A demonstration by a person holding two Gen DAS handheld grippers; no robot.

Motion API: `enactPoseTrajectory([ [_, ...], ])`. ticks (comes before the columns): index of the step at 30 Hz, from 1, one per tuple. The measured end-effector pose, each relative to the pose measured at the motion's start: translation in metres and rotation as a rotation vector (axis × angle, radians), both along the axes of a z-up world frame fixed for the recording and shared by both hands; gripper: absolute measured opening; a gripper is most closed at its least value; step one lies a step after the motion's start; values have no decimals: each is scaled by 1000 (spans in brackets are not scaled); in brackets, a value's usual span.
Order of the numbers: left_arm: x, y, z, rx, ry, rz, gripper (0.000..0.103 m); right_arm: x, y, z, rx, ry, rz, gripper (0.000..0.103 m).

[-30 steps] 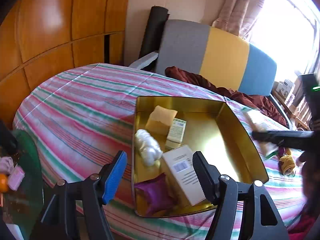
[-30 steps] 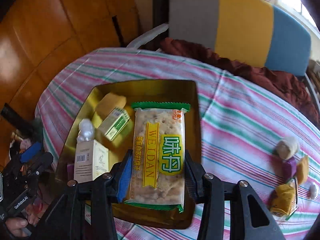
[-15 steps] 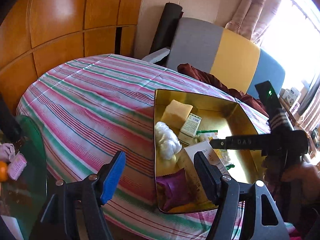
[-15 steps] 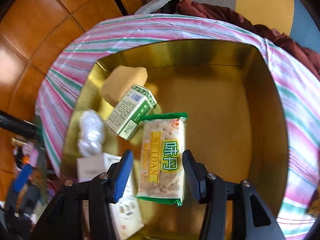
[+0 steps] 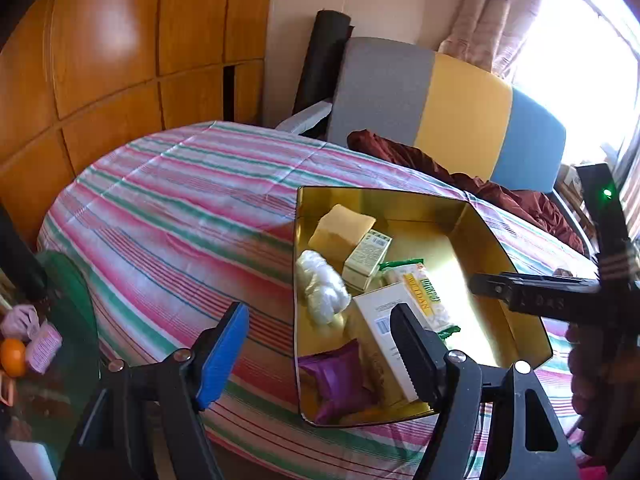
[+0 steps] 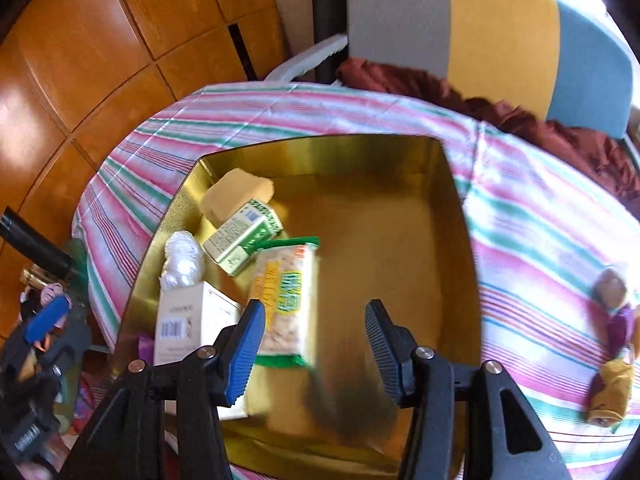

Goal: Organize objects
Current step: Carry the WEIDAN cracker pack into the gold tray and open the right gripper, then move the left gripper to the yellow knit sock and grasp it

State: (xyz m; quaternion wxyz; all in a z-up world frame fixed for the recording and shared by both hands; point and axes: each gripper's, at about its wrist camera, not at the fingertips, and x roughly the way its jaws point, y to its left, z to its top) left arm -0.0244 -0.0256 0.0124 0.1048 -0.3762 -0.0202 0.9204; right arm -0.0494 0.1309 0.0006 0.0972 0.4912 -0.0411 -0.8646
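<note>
right gripper [image 6: 316, 340] jaws apart, green-edged cracker packet [image 6: 286, 300] released into gold metal tin [image 6: 456, 208]; left gripper [image 5: 320, 350] opening, empty; withdrawing carelessly risks snagging the packet

The cracker packet [image 6: 286, 300] is smeared by motion in the right wrist view, its print unreadable. The white box [image 5: 390, 334] is partly hidden behind a finger of the left gripper [image 5: 320, 356]. The small wrapped things [image 6: 612, 344] on the striped cloth are too blurred to identify. Clutter [image 5: 24, 344] at the left edge is cut off.
</note>
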Motion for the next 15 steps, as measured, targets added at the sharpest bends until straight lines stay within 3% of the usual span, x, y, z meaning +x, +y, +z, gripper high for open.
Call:
enactPoseTrajectory([
  [10, 11, 36, 12, -50, 33, -78, 79, 43, 60, 24, 78, 134, -89, 53],
  [15, 15, 61, 15, -73, 42, -138, 80, 57, 110, 35, 83, 172, -178, 71],
])
